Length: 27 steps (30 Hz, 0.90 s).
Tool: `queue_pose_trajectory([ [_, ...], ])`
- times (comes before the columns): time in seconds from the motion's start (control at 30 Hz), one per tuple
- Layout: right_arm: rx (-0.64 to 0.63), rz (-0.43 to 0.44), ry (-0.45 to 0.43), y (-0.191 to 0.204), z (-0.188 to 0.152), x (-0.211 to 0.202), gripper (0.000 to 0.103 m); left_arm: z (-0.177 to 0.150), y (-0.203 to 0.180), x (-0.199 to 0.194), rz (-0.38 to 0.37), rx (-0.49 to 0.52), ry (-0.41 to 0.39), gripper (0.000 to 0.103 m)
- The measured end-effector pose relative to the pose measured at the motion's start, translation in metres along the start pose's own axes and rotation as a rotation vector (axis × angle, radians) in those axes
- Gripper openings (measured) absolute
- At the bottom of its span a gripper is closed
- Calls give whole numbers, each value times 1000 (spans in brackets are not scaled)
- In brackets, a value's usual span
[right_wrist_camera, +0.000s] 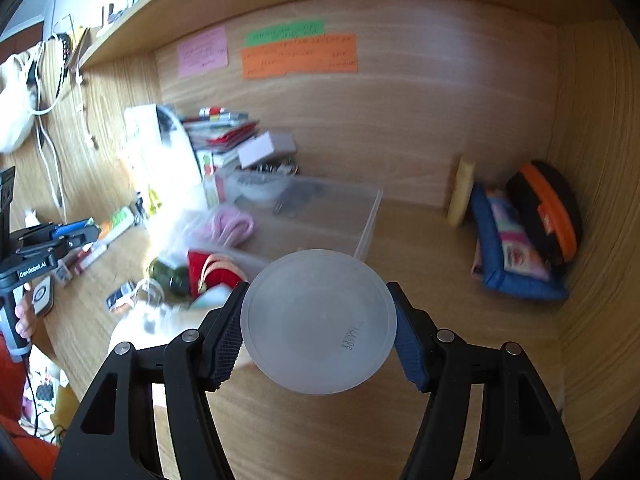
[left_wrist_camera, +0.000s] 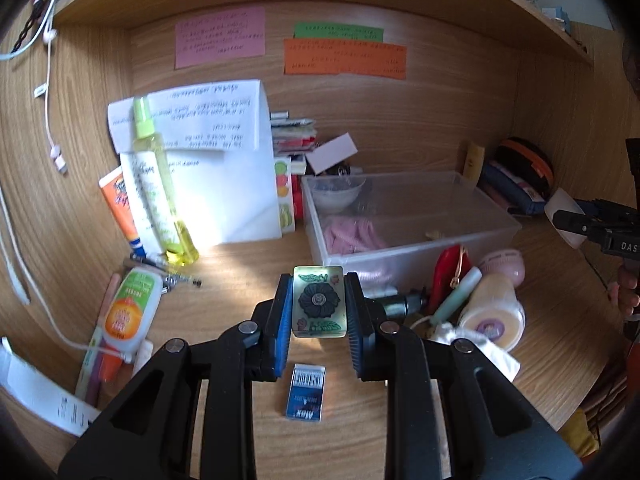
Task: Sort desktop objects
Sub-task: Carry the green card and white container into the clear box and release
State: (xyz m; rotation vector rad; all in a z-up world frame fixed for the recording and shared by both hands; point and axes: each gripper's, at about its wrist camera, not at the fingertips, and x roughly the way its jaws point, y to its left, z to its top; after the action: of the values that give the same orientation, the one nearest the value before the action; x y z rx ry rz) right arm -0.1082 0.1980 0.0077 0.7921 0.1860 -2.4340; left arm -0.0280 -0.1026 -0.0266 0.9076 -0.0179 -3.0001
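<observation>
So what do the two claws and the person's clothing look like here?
Both claws, left claw and right claw, are black linkages with silver rivets and ribbed blue pads. The left's body reads "GenRobot.AI"; the right's shows "DAS". An orange-red sleeve is visible.

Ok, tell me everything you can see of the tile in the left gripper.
The tile is a small rectangular block with rounded corners, glossy and pale yellow-green, seemingly translucent like resin or plastic. Its face carries a dark flower in the middle, green leaves above and below it, and small pink marks at the corners. It stands upright, face towards the camera, clamped on its two long sides by the left gripper, whose ribbed pads alone touch it. It is held clear above the wooden desk.
</observation>
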Motion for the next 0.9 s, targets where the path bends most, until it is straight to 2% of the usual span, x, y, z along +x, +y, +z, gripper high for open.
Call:
queue_pose_trajectory([
  [0.33, -12, -4, -25, -8, 42, 23, 62, 33, -11, 30, -101, -19, -2, 24],
  [0.73, -44, 55, 17, 4, 70, 74, 62, 75, -25, 67, -181, -13, 26, 24],
  [0.9, -69, 55, 45, 9, 76, 96, 62, 87, -30, 88, -206, 2, 71, 24],
])
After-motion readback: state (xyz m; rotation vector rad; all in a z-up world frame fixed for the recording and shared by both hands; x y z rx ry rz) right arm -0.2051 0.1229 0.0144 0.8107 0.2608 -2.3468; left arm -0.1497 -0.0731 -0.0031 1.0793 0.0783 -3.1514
